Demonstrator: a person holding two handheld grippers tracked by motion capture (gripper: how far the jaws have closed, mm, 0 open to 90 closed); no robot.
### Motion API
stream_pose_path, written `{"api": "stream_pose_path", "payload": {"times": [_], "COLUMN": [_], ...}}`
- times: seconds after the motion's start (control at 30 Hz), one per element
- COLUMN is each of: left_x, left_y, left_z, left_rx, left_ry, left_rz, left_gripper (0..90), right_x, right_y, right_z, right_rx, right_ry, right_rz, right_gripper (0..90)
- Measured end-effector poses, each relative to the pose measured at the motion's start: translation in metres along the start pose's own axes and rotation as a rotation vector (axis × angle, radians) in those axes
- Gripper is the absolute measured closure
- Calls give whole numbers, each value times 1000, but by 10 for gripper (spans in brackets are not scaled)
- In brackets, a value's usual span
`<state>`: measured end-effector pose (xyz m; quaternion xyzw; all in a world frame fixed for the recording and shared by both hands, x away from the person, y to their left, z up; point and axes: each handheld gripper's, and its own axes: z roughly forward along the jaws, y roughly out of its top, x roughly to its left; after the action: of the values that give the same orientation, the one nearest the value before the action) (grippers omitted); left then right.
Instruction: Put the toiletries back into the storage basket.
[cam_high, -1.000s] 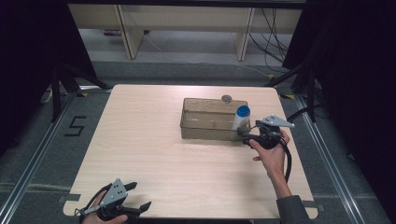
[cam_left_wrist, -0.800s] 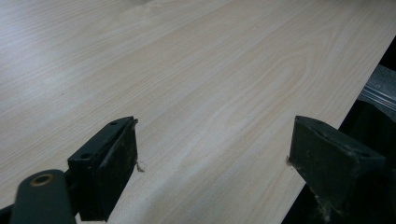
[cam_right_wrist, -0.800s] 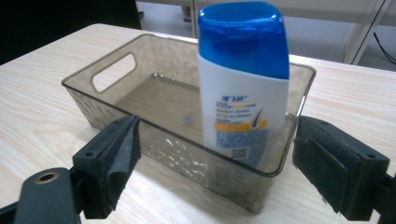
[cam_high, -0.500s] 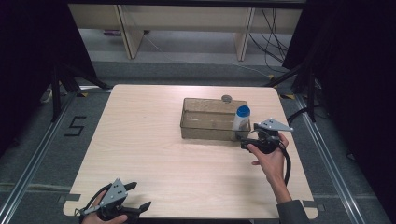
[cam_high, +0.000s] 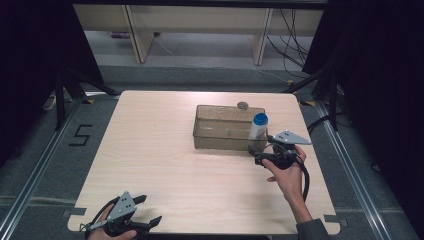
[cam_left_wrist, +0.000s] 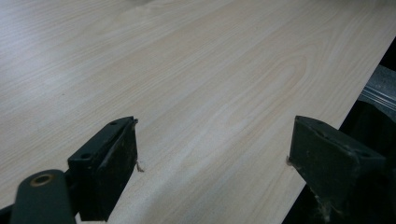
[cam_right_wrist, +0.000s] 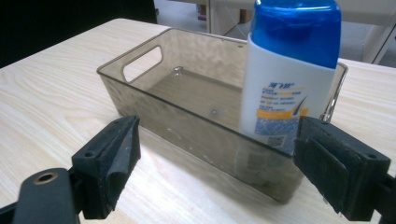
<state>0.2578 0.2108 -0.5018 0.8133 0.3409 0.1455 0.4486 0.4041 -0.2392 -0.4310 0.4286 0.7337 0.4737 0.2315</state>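
Note:
A translucent brown bin (cam_high: 220, 140) sits right of the table's middle. A white bottle with a blue cap (cam_high: 258, 126) stands upright in its right end. My right gripper (cam_high: 254, 155) hovers just off the bin's front right corner, open and empty. In the right gripper view the bottle (cam_right_wrist: 289, 79) stands behind the bin wall (cam_right_wrist: 187, 126), beyond the open right gripper (cam_right_wrist: 219, 144). My left gripper (cam_high: 148, 210) rests at the table's front left edge, open and empty. In the left gripper view, bare wood lies between the jaws of the left gripper (cam_left_wrist: 212, 149).
A small round grey object (cam_high: 242, 105) lies on the table just behind the bin. The pale wooden table (cam_high: 150, 150) has wide bare room left of and in front of the bin. Dark floor and metal rails surround the table.
My right gripper has drawn back a little from the bin toward the table's front. The bottle, the bin and the left gripper have stayed put.

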Motion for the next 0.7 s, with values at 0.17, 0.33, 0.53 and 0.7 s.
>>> {"api": "stream_pose_path", "payload": {"times": [0.17, 0.33, 0.53, 0.7], "left_x": [0, 0, 0, 0], "left_y": [0, 0, 0, 0], "left_z": [0, 1, 1, 0], "left_rx": [0, -7, -9, -4], "left_ry": [0, -1, 1, 3], "left_rz": [0, -1, -2, -1], "left_gripper": [151, 151, 151, 151], "right_x": [4, 10, 10, 13], "right_y": [-3, -6, -9, -12], "right_z": [0, -1, -1, -2], "right_rx": [5, 23, 17, 15], "right_ry": [19, 42, 37, 45], "right_rz": [6, 31, -13, 2], "right_gripper": [160, 157, 158, 158]}}
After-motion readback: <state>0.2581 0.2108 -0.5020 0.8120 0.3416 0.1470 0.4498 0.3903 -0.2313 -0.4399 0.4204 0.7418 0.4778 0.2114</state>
